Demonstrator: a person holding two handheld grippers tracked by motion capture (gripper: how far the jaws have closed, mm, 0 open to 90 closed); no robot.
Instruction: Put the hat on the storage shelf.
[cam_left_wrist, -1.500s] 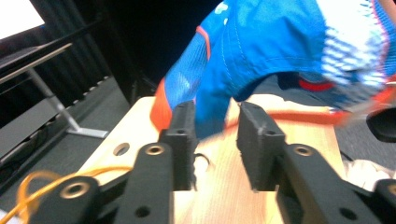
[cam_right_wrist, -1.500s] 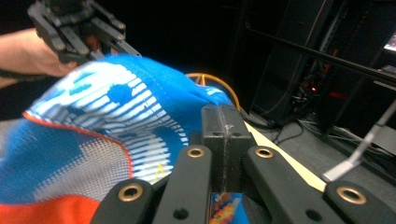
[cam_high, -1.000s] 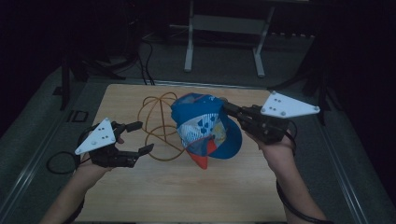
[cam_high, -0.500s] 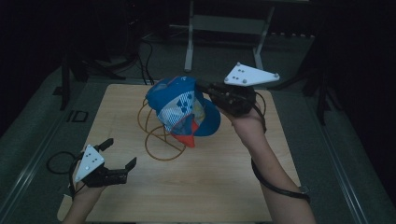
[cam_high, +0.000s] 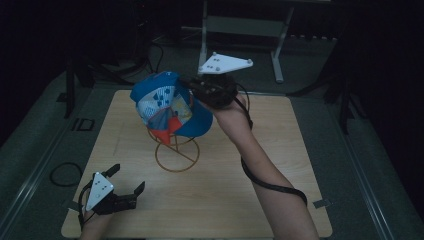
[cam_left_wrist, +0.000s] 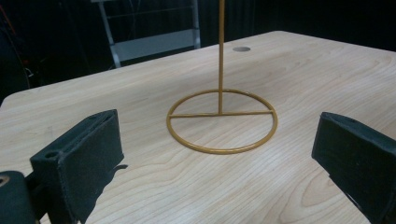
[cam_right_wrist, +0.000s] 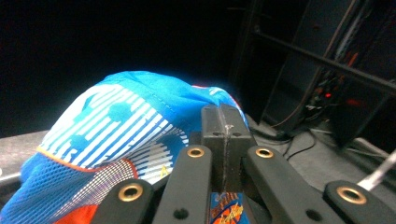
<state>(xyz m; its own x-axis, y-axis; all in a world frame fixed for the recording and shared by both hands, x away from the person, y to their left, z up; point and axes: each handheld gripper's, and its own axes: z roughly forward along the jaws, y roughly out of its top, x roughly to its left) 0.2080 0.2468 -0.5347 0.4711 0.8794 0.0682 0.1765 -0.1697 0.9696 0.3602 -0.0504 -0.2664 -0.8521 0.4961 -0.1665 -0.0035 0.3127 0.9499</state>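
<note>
Wooden table (cam_high: 280, 170), pale grain, set in a dark room.

Left gripper (cam_high: 120, 186): near the table's front left corner, held low over the wood. Jaws spread wide, nothing between them. In the left gripper view its two black pads (cam_left_wrist: 77, 158) stand far apart, with bare table and the stand's base between them farther off.

Wire stand (cam_high: 176, 152): gold-coloured, a ring base crossed by one bar, with a thin upright post rising from the bar's middle (cam_left_wrist: 220, 70). Sits on the table left of centre, well apart from the left gripper.

Cap (cam_high: 167, 105): blue with white stripes and dots, mesh panels, an orange patch on its lower side. Held above the stand, tilted, its lower part over the top of the post.

Right gripper (cam_high: 197, 90): raised above the table's far half, jaws pressed together on the cap's edge, as the right gripper view shows (cam_right_wrist: 224, 135). The person's forearm (cam_high: 270, 175) reaches up from the bottom right.
</note>
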